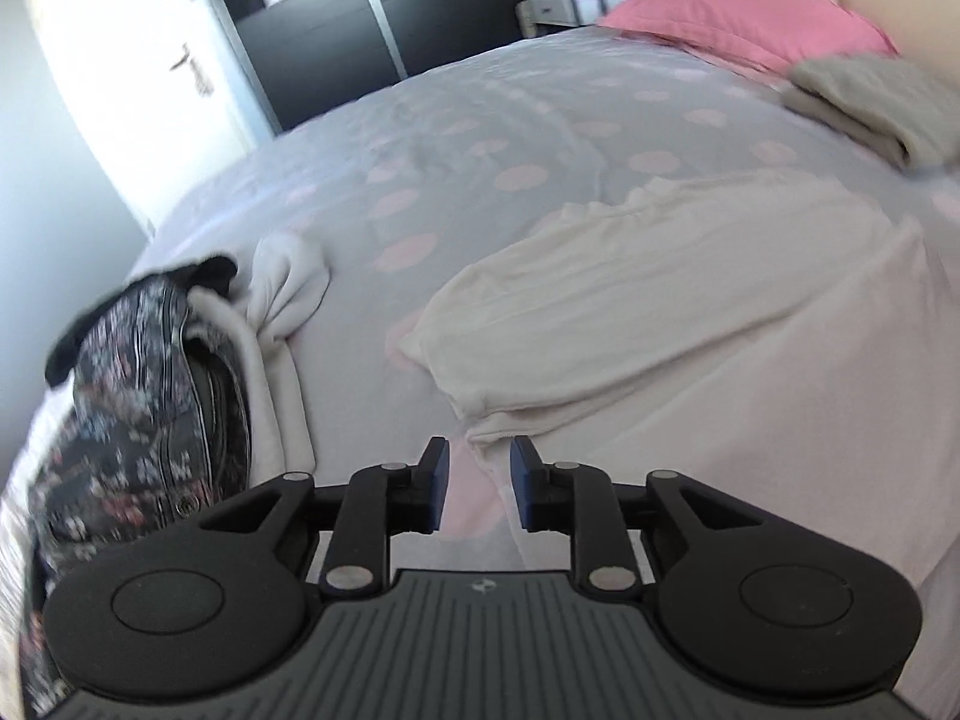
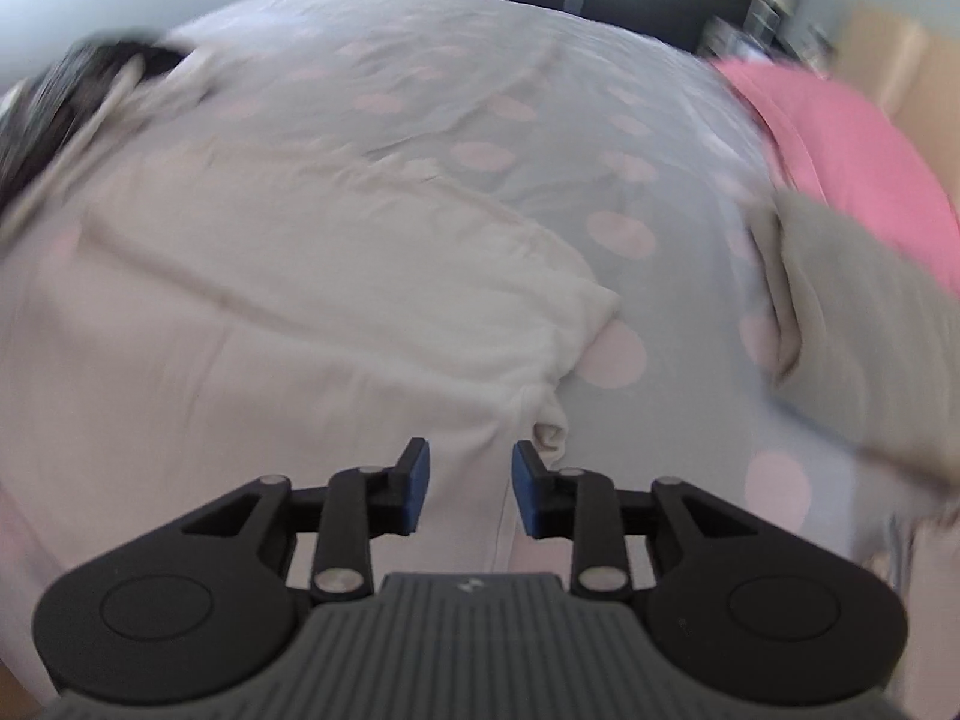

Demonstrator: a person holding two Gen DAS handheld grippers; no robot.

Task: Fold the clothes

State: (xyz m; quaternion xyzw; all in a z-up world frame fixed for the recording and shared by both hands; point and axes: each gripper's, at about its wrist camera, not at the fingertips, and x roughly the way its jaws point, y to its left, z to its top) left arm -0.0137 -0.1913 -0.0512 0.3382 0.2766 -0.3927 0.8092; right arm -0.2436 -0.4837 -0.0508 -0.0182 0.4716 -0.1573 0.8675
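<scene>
1. Bed [image 1: 480, 120]: open spotted cover from 10 to 12 o'clock.
2. White garment [image 1: 690, 300] lies flat mid-bed, long axis 8 to 2 o'clock, sleeve end toward 8.
3. Left gripper [image 1: 479, 483] spread over its near edge.
4. Right gripper [image 2: 470, 489] spread, empty.

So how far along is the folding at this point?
Done: a grey garment sits folded near the pink pillow. In hand: nothing; the left gripper and right gripper are open over the spread white garment. Left: that white piece and the unfolded pile of floral and white clothes.
</scene>
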